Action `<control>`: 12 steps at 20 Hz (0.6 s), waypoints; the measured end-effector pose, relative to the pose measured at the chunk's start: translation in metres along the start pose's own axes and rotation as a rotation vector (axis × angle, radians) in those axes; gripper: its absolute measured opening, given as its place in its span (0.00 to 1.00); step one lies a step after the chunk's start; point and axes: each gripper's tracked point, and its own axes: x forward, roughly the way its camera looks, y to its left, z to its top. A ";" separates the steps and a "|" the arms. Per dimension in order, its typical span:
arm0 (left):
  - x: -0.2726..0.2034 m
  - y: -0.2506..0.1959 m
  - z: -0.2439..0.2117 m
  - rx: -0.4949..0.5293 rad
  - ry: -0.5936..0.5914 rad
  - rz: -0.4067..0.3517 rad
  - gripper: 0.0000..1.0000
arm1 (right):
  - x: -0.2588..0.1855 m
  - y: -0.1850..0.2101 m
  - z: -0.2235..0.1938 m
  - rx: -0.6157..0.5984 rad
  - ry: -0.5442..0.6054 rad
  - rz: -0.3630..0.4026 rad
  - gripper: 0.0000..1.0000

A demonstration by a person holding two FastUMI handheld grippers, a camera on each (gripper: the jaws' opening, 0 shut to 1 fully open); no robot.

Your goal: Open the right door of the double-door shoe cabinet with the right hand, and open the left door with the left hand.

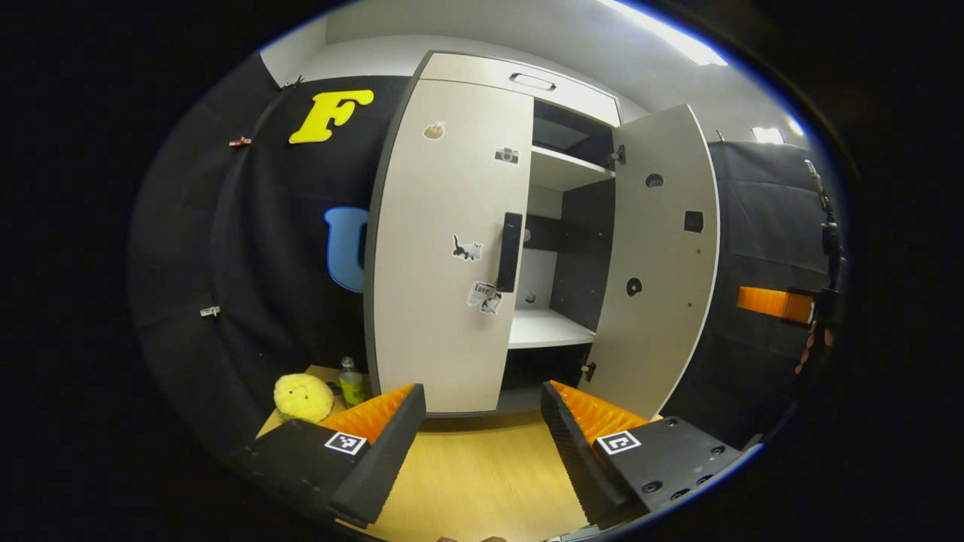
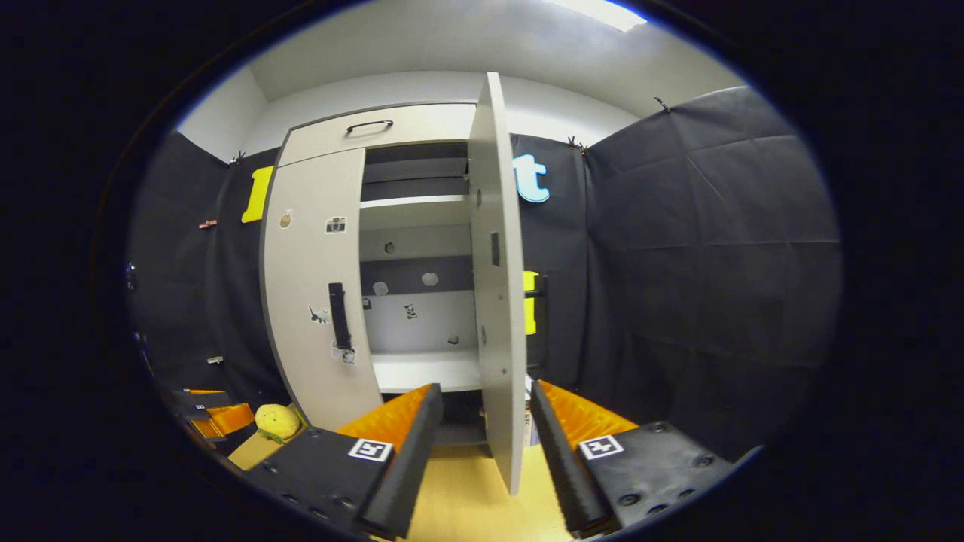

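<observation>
Both grippers, left (image 1: 482, 421) and right (image 2: 482, 421), are holding their jaws wide, gripping nothing. Right door (image 2: 498, 286) is standing open mid-frame; left door (image 1: 444, 248) is seemingly sitting closed.

One shoe cabinet (image 1: 452, 248) has two doors: a shut left door (image 1: 444, 301) and an open right door (image 1: 663, 256). One drawer (image 1: 520, 79) sits on top. Beside it are one yellow plush toy (image 1: 303, 397) and one green bottle (image 1: 350, 382). The left door carries five stickers and one black handle (image 1: 509, 252).

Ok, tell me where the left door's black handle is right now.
In the left gripper view, the black handle runs upright along the closed left door's right edge, beside the cat sticker and the open compartment.
</observation>
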 end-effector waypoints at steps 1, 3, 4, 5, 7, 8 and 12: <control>-0.001 0.006 0.006 0.008 -0.014 0.005 0.95 | 0.003 0.008 -0.003 0.000 0.008 -0.002 0.90; 0.001 0.016 0.018 0.017 -0.037 0.012 0.95 | 0.003 0.026 -0.012 0.005 0.022 0.006 0.95; 0.003 0.020 0.024 0.019 -0.050 0.019 0.95 | 0.003 0.033 -0.015 0.008 0.023 0.012 0.96; 0.007 0.023 0.031 0.022 -0.060 0.024 0.95 | 0.005 0.038 -0.018 0.006 0.023 0.016 0.97; 0.019 0.026 0.043 0.027 -0.069 0.033 0.95 | 0.008 0.043 -0.026 -0.002 0.019 0.019 0.97; 0.026 0.027 0.048 0.028 -0.068 0.036 0.95 | 0.009 0.045 -0.030 -0.003 0.017 0.021 0.97; 0.064 0.021 0.071 0.006 -0.084 0.041 0.95 | 0.014 0.047 -0.044 -0.004 -0.002 0.041 0.97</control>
